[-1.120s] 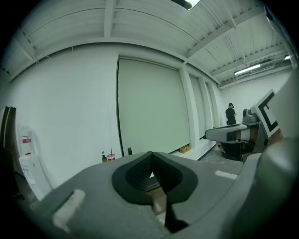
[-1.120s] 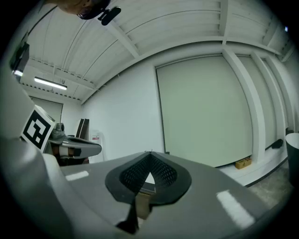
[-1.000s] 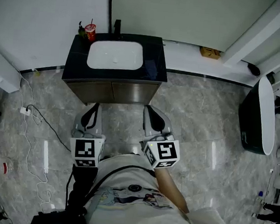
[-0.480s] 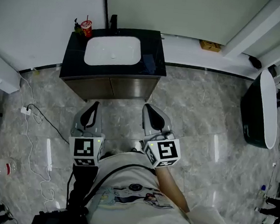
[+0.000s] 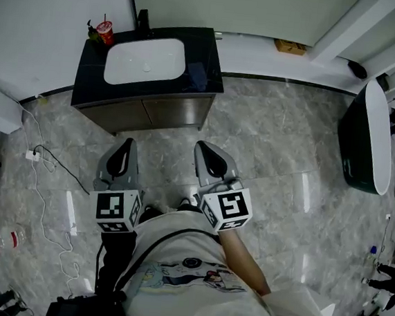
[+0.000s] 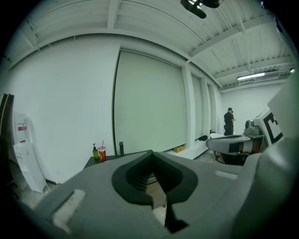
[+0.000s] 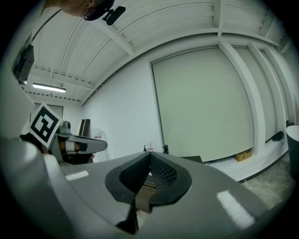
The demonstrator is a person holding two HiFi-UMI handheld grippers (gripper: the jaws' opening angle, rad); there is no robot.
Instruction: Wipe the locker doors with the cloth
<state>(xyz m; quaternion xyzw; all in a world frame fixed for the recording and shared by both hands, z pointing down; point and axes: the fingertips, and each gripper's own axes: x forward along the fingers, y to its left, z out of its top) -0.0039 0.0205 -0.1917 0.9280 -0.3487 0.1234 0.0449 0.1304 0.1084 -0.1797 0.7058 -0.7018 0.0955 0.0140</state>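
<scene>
A cloth is light, limp and easy to grip. A pinch on a bunched fold or a raised edge should hold it, though the rest will sag and trail. The only candidate in sight is a dark bluish patch [image 5: 197, 76] on the black tabletop [image 5: 86, 84], just right of the white basin [image 5: 145, 61]. It lies ahead of the right claw [image 5: 204, 149] and well apart from it; whether it is the cloth I cannot tell. The cabinet doors [image 5: 157, 112] under the tabletop face both claws. The right claw is pressed together, tips meeting, with nothing between them. The left claw [image 5: 124, 143] likewise has its tips together, empty and touching nothing.
</scene>
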